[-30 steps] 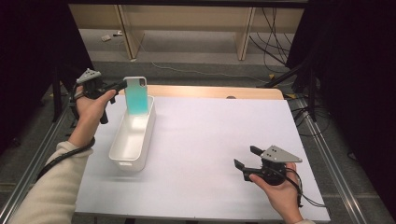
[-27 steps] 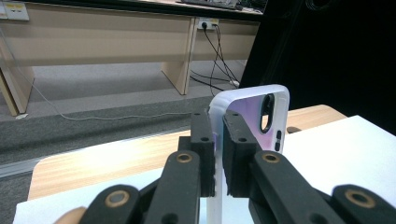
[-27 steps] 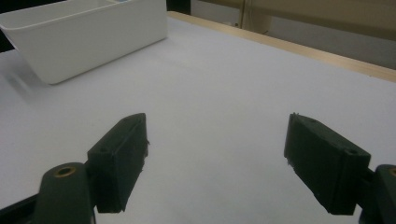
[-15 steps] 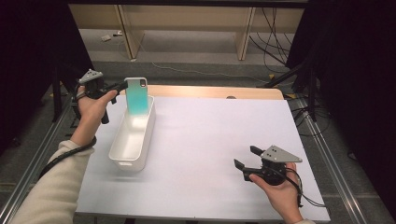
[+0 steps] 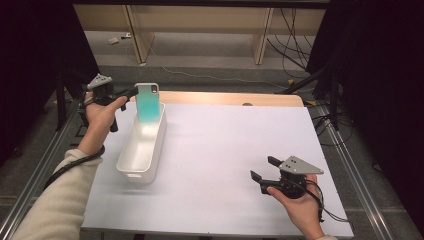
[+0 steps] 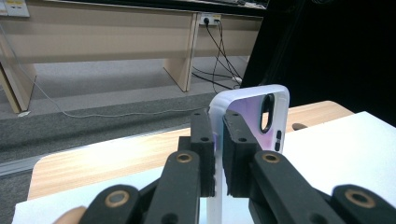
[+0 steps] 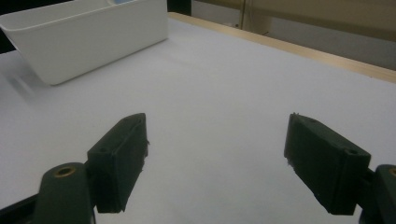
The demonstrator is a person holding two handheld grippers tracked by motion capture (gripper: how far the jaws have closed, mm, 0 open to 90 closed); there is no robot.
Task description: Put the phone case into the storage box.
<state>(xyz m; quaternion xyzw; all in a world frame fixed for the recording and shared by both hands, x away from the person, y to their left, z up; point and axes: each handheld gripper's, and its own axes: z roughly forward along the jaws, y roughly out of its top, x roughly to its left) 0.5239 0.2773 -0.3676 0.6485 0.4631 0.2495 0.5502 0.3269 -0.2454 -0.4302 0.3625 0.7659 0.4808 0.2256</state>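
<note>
One phone case upright, long axis vertical, clamped in left tongs above bin's far end; right tongs wide, empty, well apart.

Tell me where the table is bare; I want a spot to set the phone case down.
Free: the white sheet between the white plastic bin and the right gripper, and its far part up to the wooden edge. Crowded: the left side, where the left gripper holds the teal phone case over the bin.

phone case bottom hidden behind tool
</note>
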